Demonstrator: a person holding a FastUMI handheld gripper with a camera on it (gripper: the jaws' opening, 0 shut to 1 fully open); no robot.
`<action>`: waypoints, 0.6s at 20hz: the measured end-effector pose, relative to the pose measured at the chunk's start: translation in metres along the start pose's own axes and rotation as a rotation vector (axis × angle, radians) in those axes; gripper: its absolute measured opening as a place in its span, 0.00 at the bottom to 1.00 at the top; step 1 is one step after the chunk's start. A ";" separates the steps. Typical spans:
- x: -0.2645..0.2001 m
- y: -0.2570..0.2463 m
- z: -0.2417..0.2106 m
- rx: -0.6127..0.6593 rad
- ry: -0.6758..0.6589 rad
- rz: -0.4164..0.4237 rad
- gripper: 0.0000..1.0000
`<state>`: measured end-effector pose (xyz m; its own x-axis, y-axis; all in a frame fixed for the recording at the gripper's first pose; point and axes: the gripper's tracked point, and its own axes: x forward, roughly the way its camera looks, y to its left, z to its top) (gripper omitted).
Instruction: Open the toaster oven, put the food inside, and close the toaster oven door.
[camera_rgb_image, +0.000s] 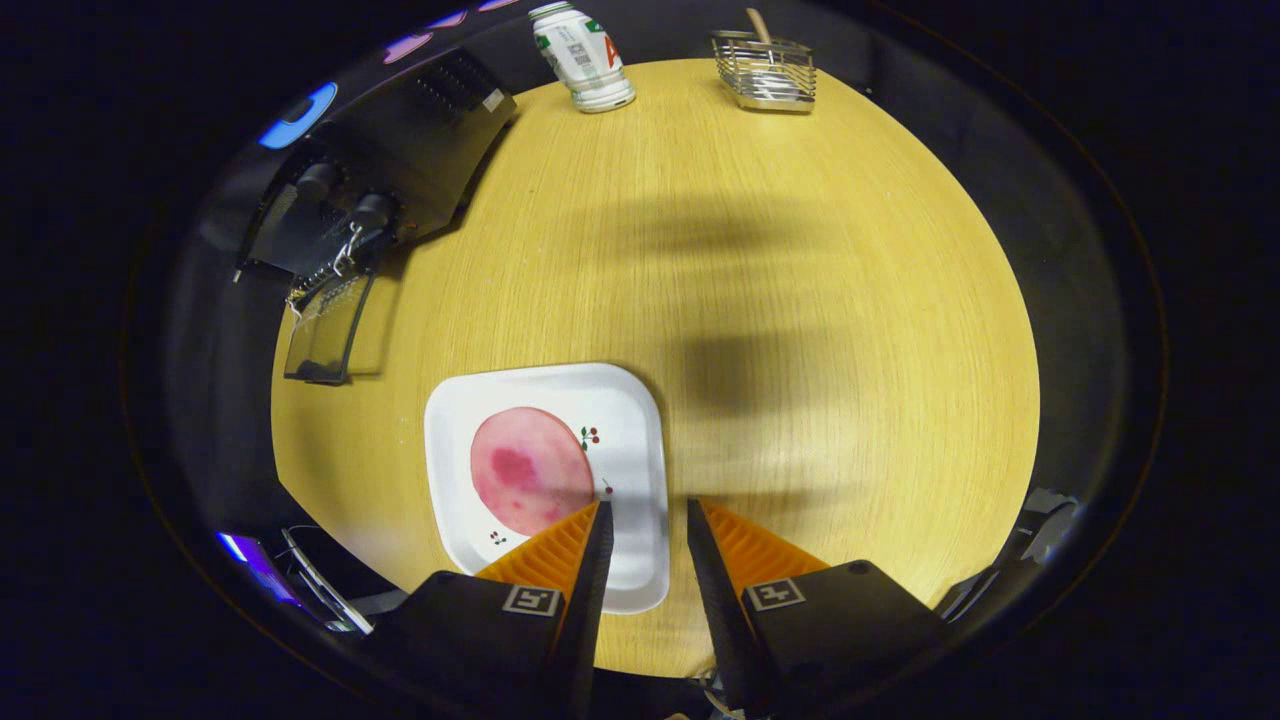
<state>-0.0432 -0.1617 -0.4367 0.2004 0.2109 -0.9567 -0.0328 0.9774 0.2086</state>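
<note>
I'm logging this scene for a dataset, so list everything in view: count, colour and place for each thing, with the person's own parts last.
Table: one, round, light wood; everything stands on it.
Toaster oven: one, black, at the table's far left edge, its glass door hanging open toward the plate.
Plate: one, white, square, just ahead of the left finger.
Food: one pink round slice, lying on the plate.
Bottle: one, white with green print, at the far edge.
Wire basket: one, silver, at the far edge, right of the bottle, a wooden handle sticking up from it.
Gripper: one, fingers open, holding nothing, the left finger over the plate's near right part.
</note>
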 end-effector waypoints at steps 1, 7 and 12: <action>0.009 -0.003 0.000 0.009 0.006 0.000 0.20; 0.003 -0.004 -0.001 0.078 0.032 0.093 0.07; -0.003 0.008 0.004 0.234 -0.040 0.281 0.05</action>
<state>-0.0401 -0.1548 -0.4311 0.2537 0.4658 -0.8477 0.1317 0.8516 0.5073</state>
